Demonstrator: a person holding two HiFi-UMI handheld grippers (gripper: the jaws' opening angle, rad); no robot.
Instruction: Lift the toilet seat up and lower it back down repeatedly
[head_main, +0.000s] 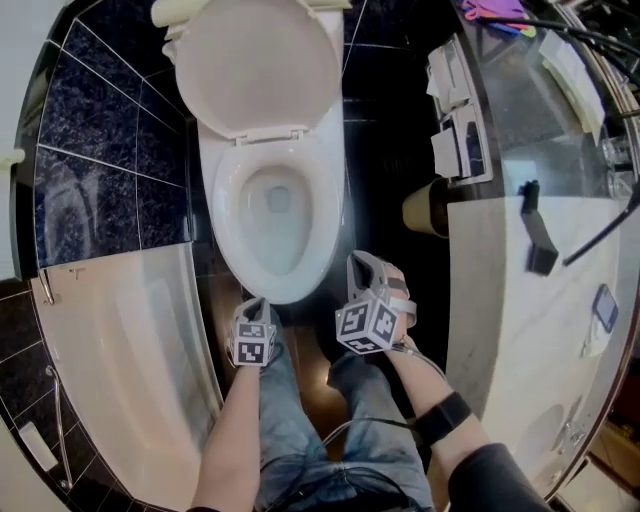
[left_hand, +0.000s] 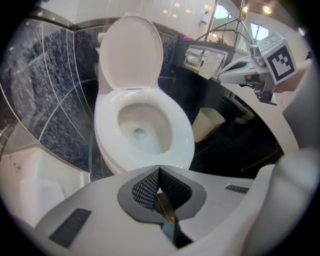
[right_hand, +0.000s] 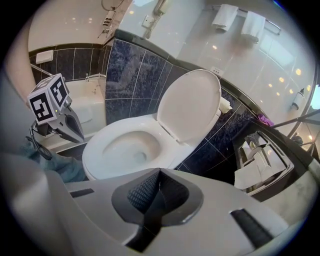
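toilet seat (head_main: 258, 65): white, glossy, oval; flipped up, standing upright at the back of the bowl and leaning on the tank (head_main: 190, 12)
seat layers: can't tell whether ring and lid are both up or the ring lies on the rim
seat base: lower edge sits at the rear edge of the bowl, at the hinge line
toilet bowl (head_main: 222, 210): white, uncovered, small pool of water at the bottom
bin (head_main: 425, 208): beige, round, on the dark floor between toilet and tabletop; inside is in shadow, contents can't tell
paper holder (head_main: 455, 120): on the side face of the tabletop unit, right of the toilet; white paper in it
bathtub (head_main: 130, 350): white, left of the toilet, against the dark tiled wall
tabletop (head_main: 500, 300): pale marble, right side; a black object (head_main: 535, 235) lies on it
left claw (head_main: 255, 303): jaws closed together, nothing between them; held at the front of the bowl, not touching the toilet
right claw (head_main: 365, 262): jaws closed together, empty; just right of the bowl's front, clear of it
below claws: person's legs in jeans (head_main: 300, 430)
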